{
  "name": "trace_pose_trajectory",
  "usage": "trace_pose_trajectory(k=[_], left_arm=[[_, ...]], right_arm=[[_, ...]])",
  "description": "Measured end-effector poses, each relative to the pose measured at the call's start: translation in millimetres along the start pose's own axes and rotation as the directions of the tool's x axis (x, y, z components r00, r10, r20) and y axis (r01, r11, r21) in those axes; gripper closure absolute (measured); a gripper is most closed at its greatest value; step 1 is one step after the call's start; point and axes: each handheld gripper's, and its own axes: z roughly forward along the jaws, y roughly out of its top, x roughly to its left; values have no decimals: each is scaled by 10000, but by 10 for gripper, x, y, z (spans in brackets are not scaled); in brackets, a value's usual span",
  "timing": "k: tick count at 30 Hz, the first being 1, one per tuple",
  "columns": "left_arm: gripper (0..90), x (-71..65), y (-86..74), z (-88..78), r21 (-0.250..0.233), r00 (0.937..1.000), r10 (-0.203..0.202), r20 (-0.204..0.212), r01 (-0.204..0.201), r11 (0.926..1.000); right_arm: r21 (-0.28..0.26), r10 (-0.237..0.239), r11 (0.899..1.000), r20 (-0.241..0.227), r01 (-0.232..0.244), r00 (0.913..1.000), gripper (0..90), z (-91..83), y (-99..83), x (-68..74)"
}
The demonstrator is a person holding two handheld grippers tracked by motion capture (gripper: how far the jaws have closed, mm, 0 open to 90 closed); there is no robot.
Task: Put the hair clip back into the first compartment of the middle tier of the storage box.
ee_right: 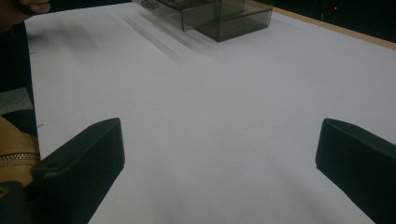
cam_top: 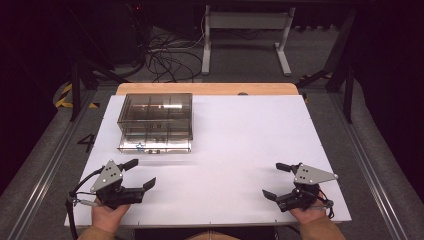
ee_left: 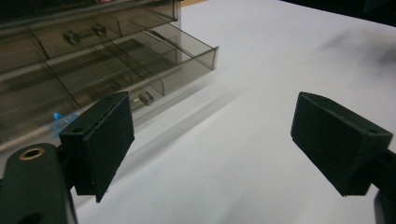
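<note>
Two hand-held grippers rest low over the white table (cam_top: 250, 130); the left hand-held gripper (cam_top: 142, 174) at seven o'clock has its jaws spread apart with nothing between them, and the right hand-held gripper (cam_top: 274, 181) at five o'clock likewise gapes empty; the smoky plastic drawer box (cam_top: 156, 120) stands at eleven o'clock, its bottom drawer (ee_left: 140, 74) pulled out toward the left hand-held gripper, well apart from the right.

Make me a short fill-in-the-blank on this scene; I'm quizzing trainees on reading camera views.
1. The smoky plastic organizer box has its lower drawer pulled ____.
2. The left claw has its jaws ____.
3. Between the right claw jaws there is ____.

Missing words: open; open; nothing
</note>
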Motion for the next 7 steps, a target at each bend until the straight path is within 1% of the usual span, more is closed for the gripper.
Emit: trace_pose_trajectory(k=[1, 3, 4, 6, 7], left_arm=[[135, -6, -8, -10, -14, 10000, 56, -43, -56, 10000], [128, -14, -17, -39, -151, 10000, 22, -55, -23, 9999], [121, -17, -21, -46, -209, 9999, -50, -94, 48, 9998], [98, -12, -24, -49, -172, 9996, -162, -210, 158, 9997], [90, -6, -29, -49, -202, 9995, -266, -193, 262, 9995]], right_arm=[[-13, 4, 10000, -12, -4, 10000, 19, -1, 0, 0], [-18, 16, 10000, -16, -16, 10000, 19, -2, 1, 0], [-12, 12, 10000, -15, -12, 10000, 19, -1, 0, 0], [-8, 8, 10000, -18, -8, 10000, 19, -1, 0, 1], [-11, 8, 10000, -15, -8, 10000, 19, 0, 1, 0]])
